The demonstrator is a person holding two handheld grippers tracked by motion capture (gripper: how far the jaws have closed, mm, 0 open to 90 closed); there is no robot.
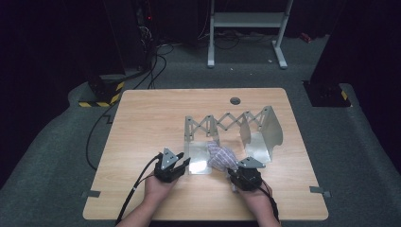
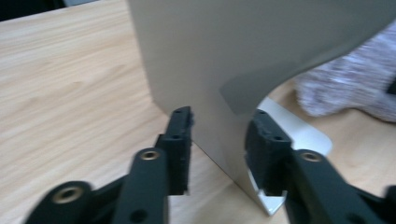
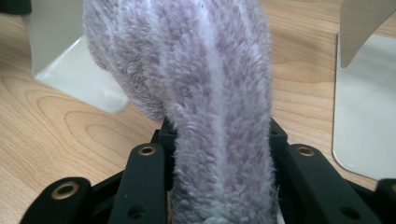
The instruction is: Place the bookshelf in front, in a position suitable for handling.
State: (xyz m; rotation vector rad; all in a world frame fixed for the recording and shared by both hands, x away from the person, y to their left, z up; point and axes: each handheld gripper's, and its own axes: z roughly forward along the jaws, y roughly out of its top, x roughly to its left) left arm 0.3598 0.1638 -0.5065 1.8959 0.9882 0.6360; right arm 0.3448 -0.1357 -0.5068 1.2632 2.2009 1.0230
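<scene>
Left gripper view: upright metal plate of the expanding bookend rack stands between the left gripper jaws, its edge running up and away from them. One pad sits at each face; whether they press the metal I cannot tell, as a sliver of gap seems to remain on the left pad's side.

Item, fuzzy lilac-and-white striped sock: pinched by the right gripper, both pads buried in the pile. Long axis runs straight out from the jaws toward the rack, toe end drooping left over the plate's flat foot.

Item, rack, seen from the high view: scissor lattice along the far side, near-left plate beside the left gripper, far-right plate curved and well apart from it. The sock lies in the bay between those two plates, just right of the near-left plate.

Relation governing the next move, by judgement: the sock must travel forward from the right gripper into the bay, so the right hand is the nearer; the left steadies the plate.

Clearance: wooden table bare left of the rack; bay open toward the person; lattice closes its far side.
</scene>
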